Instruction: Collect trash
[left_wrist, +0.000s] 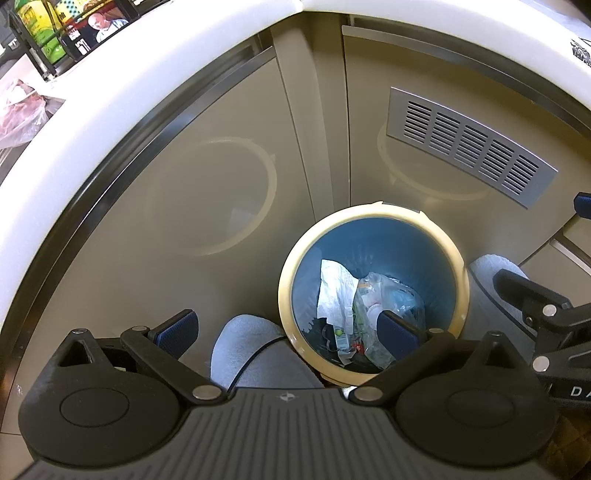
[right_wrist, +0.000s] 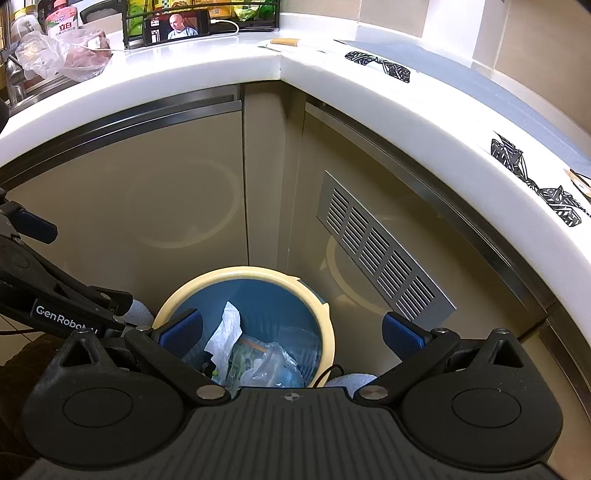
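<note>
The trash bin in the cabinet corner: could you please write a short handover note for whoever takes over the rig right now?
Left gripper: open, empty, above the bin's near rim.
Right gripper: open, empty, over the bin's mouth.
Trash bin: blue with a cream rim, on the floor in the corner under the white countertop. It holds crumpled white paper and clear plastic wrapping.
Done: some trash is already in the bin; neither gripper carries anything.
Left: a plastic bag lies on the countertop near the sink; check whether it is trash. Look for more beyond these views.
</note>
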